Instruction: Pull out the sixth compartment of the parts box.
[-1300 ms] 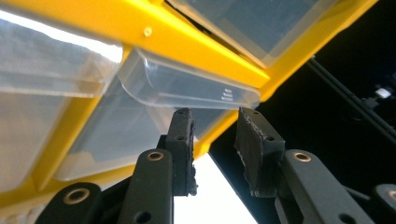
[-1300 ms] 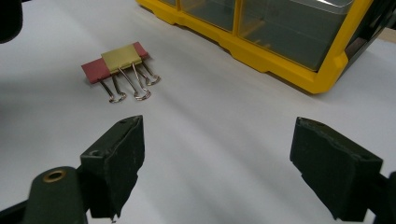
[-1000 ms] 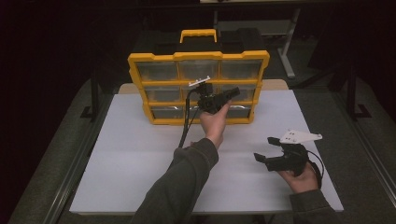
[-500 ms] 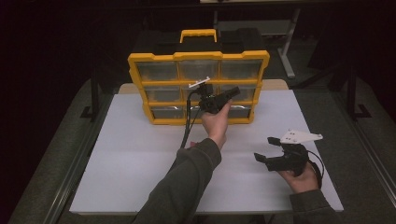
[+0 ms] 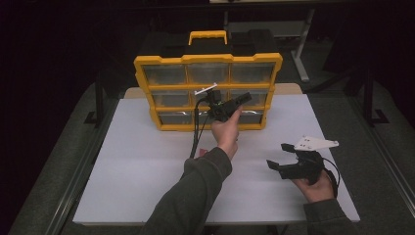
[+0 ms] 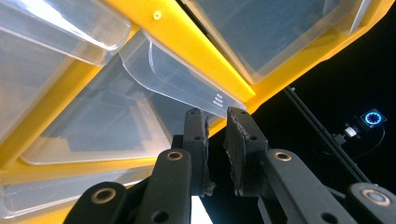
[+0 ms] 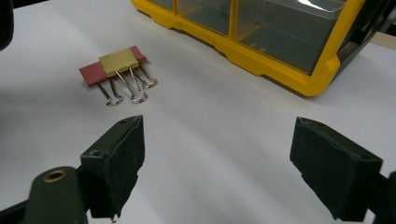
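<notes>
One yellow organizer point(image 5: 208, 93) with nine clear drawers on the worktop point(image 5: 147, 166), left tongs point(image 6: 215, 116) closed narrow at a drawer's lip point(image 6: 187, 86), right tongs point(image 7: 217, 163) wide, two binder clips point(image 7: 119, 70).

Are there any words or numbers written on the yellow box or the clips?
None can be read. The yellow box, its clear drawers and the clips show no words or numbers; three tiny ridges on one drawer lip are no letters.

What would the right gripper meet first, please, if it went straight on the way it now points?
Probably the binder clips lying on the white table, slightly off its line; past them the way looks free, though depth is uncertain.
</notes>
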A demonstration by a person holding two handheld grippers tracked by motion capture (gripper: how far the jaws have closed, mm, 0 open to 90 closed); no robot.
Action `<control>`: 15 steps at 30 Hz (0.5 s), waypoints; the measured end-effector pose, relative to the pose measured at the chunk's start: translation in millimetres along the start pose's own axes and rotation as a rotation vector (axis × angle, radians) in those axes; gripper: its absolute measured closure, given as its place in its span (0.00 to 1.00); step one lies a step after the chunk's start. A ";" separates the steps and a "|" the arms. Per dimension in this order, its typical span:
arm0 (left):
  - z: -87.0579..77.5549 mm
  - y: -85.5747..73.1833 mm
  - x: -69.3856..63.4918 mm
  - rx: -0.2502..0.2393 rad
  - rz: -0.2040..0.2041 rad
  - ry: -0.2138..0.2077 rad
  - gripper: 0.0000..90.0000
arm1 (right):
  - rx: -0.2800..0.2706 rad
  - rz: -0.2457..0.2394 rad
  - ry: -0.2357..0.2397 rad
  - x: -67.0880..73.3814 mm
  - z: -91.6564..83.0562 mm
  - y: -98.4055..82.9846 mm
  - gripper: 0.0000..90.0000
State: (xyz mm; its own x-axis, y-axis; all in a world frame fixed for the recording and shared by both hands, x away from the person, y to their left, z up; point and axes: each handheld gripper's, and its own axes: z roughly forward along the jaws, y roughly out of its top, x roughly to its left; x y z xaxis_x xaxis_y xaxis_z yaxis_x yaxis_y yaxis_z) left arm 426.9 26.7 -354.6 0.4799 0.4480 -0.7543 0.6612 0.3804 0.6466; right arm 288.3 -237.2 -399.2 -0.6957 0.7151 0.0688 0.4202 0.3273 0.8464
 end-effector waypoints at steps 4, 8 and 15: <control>-2.5 -2.3 -0.9 0.001 -0.016 -0.019 0.86 | -0.008 0.012 -0.005 -0.7 -0.3 0.0 0.17; -6.5 -5.7 -2.9 0.008 -0.013 -0.028 0.86 | -0.012 0.014 -0.007 -1.3 -0.6 -0.1 0.17; -12.1 -10.3 -7.2 0.022 -0.011 -0.042 0.86 | -0.012 0.014 -0.011 -1.7 0.3 -0.3 0.17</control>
State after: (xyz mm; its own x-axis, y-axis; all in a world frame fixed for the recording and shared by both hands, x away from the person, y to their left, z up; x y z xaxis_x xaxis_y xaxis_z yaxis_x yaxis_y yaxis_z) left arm 409.6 29.4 -354.5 0.4960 0.4090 -0.7660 0.6790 0.3672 0.6357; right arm 289.6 -238.3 -399.8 -0.6831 0.7265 0.0747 0.4230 0.3102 0.8514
